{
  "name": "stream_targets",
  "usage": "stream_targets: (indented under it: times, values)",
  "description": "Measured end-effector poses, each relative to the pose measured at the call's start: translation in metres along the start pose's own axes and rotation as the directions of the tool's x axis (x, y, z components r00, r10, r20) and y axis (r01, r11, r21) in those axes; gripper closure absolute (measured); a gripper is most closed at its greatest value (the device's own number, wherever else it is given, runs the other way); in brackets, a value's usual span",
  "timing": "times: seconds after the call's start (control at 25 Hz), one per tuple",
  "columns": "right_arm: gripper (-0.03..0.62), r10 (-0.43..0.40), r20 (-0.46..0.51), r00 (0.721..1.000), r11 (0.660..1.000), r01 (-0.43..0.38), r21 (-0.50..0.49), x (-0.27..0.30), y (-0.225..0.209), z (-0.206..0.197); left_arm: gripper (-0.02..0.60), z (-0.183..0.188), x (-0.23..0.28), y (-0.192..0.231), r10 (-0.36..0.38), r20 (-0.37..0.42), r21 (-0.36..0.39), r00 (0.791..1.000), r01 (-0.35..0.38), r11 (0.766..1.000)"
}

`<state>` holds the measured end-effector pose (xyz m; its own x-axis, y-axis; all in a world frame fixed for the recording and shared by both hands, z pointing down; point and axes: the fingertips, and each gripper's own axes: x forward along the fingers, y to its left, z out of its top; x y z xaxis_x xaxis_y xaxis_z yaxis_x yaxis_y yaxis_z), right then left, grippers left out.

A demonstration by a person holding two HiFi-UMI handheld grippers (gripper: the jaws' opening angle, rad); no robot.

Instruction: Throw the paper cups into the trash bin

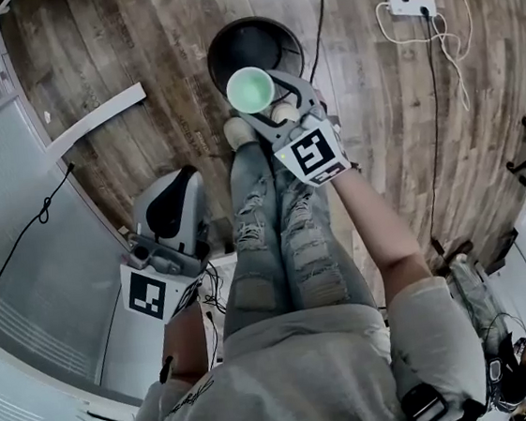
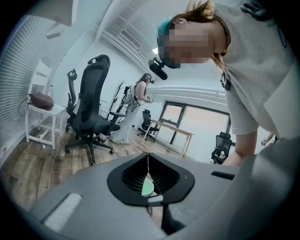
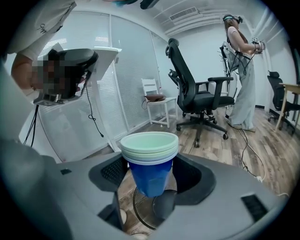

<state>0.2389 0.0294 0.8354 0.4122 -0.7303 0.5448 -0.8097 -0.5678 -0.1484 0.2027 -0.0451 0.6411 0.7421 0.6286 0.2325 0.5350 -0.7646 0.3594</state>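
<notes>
A stack of paper cups, blue outside with pale green insides, hangs over the round black trash bin on the wooden floor, in front of the person's feet. My right gripper is shut on the stack; in the right gripper view the cups sit upright between the jaws of this gripper, with the bin's rim below. My left gripper hangs beside the person's left leg, away from the bin. In its own view the left gripper has its jaws closed together with nothing in them.
A white power strip and loose cables lie on the floor at the back right. White partition walls curve along the left. A black office chair, a small white stand and a second standing person are further off.
</notes>
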Motion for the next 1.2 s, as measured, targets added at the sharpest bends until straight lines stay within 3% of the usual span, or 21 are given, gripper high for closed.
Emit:
stream_targets:
  times: [0.6,1.0,1.2]
  values:
    - [0.301,-0.052,-0.049,0.997,0.997,0.054,0.049,0.036,-0.009,-0.047,0.58,-0.033,0.002,0.014,-0.011,-0.022,-0.029,1.0,0.011,1.0]
    - [0.301,-0.052,-0.098,0.994,0.997,0.058,0.059,0.054,-0.016,-0.076,0.58,-0.049,0.007,0.019,-0.022,-0.036,-0.054,0.999,0.02,0.998]
    - [0.301,-0.048,-0.148,0.988,0.992,0.065,0.109,0.064,-0.023,-0.098,0.58,-0.056,0.012,0.022,-0.024,-0.042,-0.063,0.999,0.021,0.998]
